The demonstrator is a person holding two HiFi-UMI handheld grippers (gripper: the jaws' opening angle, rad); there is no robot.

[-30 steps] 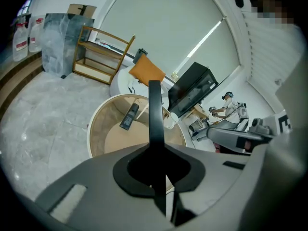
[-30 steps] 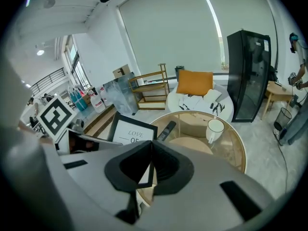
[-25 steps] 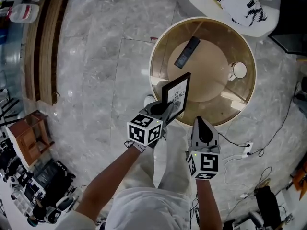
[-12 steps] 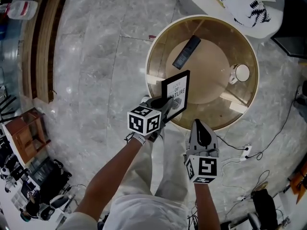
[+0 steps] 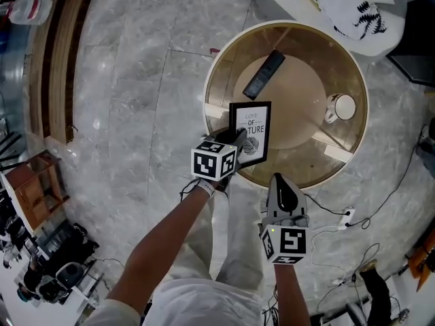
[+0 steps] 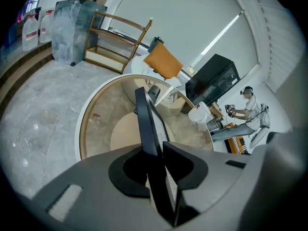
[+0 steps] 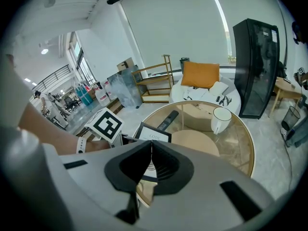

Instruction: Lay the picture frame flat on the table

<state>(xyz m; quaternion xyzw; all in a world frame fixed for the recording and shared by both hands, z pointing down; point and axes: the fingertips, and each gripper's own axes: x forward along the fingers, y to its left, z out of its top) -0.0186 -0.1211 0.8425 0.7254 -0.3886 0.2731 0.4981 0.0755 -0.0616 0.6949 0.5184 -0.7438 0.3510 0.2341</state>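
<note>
The black picture frame (image 5: 250, 131) with a white print is over the near part of the round glass table (image 5: 356, 145), its face turned up toward me. My left gripper (image 5: 238, 140) is at its lower left edge. In the left gripper view the frame (image 6: 144, 119) runs edge-on between the jaws of the left gripper (image 6: 155, 148), which have just been opening; a thin gap shows beside it. My right gripper (image 5: 282, 182) hangs shut and empty before the table's near rim. In the right gripper view its jaws (image 7: 151, 143) meet in front of the frame (image 7: 159, 134).
A black remote (image 5: 264, 74) lies at the back left of the table and a white mug (image 5: 340, 105) stands at its right. A white seat with a printed cushion (image 5: 340, 5) is behind the table. Cables and a power strip (image 5: 350, 212) lie on the floor at right.
The left gripper has come down and forward with the frame. The frame has turned from a slanted, skewed pose to squarer and more face-up. The right gripper has sunk slightly.
</note>
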